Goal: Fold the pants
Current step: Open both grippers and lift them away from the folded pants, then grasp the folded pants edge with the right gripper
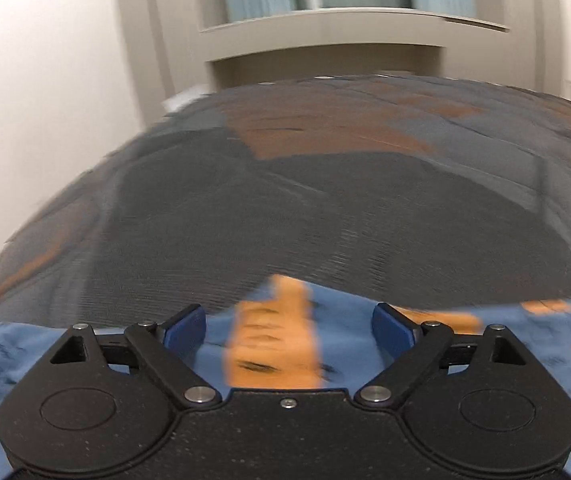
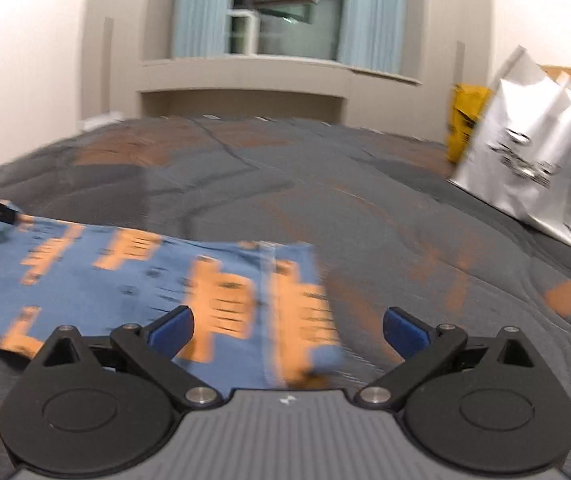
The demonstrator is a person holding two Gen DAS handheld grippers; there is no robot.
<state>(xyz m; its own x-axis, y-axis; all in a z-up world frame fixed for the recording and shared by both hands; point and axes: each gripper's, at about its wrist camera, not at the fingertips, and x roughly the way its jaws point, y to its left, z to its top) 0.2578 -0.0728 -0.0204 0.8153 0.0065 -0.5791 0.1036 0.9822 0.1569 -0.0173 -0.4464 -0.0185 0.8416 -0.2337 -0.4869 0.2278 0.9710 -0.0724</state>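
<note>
Soft blue-orange patterned pants [image 2: 157, 280], flat

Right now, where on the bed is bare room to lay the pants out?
Bare bedspread runs from the pants to the window end, and between them and the silver bag. The right edge is crowded: that bag, a yellow bag.

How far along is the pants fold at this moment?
Done: the blue-and-orange pants lie flat on the bed cover; whether they are already folded is unclear. In hand: nothing; the left gripper and right gripper hover open over the cloth. Left: grasping and folding.
</note>
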